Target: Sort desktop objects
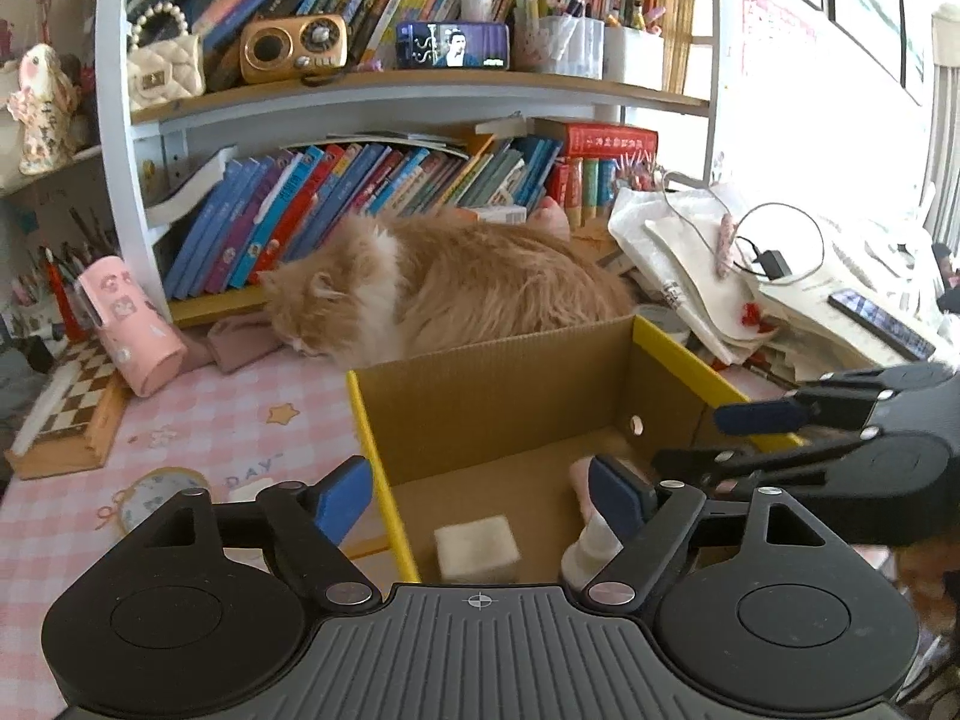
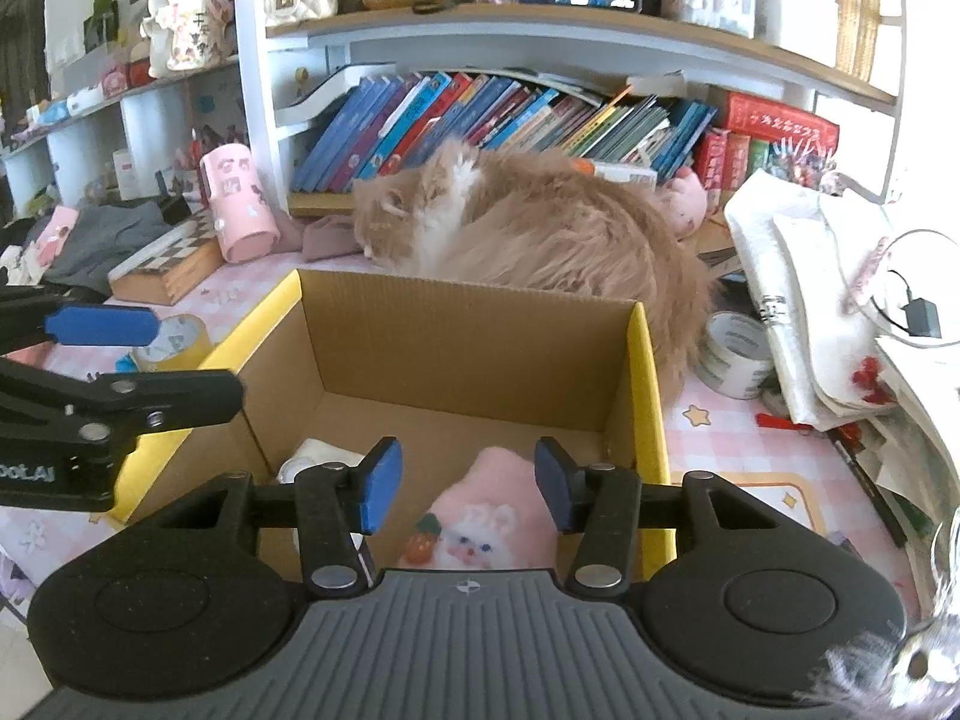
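A cardboard box with yellow-edged walls [image 1: 480,384] [image 2: 468,336] stands on the pink checked desk. Inside lie a white foam block [image 1: 476,546], a white bottle [image 1: 591,546] [image 2: 318,456] and a pink bunny pouch [image 2: 480,516]. My left gripper [image 1: 480,501] is open, straddling the box's left wall above the block. My right gripper [image 2: 468,483] is open and empty above the pouch inside the box; it also shows in the left wrist view [image 1: 708,438], over the box's right side.
An orange cat [image 1: 444,282] [image 2: 528,228] sleeps right behind the box. A pink cylinder [image 1: 135,324], a chessboard box [image 1: 72,414] and a tape roll [image 2: 171,339] lie left; another tape roll [image 2: 735,354], papers [image 1: 690,258] and a phone [image 1: 882,315] lie right.
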Demonstrator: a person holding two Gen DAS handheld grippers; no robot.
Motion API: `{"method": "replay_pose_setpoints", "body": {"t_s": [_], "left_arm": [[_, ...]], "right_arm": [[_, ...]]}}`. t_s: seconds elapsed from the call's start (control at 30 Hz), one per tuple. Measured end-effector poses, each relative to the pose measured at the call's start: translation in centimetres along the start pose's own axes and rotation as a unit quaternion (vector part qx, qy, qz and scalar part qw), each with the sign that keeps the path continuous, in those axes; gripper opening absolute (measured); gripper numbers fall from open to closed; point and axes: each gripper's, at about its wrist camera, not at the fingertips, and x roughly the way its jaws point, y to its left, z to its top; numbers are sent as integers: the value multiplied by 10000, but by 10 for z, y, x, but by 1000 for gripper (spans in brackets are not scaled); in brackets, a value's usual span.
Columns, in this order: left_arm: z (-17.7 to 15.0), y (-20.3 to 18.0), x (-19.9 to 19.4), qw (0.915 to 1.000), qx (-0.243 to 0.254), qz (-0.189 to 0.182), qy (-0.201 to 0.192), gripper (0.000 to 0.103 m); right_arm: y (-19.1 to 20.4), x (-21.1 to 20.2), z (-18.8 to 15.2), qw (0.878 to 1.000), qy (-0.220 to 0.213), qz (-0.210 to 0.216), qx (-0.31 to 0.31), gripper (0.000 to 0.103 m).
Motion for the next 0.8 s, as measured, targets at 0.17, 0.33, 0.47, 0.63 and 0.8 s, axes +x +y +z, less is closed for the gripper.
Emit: {"method": "replay_pose_setpoints", "body": {"t_s": [0.17,0.33,0.47,0.63,0.8], "left_arm": [[-9,5,-18,9999,91,59,-23,86],[-19,12,-31,10000,81,-21,16,87],[-28,14,-40,9997,258,-20,25,91],[-41,22,-48,9997,251,-12,77,91],[-55,37,-53,9997,90,-31,233,91]], "right_arm": [[1,-19,-7,9997,-78,-169,175,49],[5,-37,-15,9988,-109,-348,317,53],[11,-50,-23,9977,-129,-493,449,54],[23,-58,-37,9962,-29,-657,567,55],[38,-61,-55,9943,164,-773,719,55]]}}
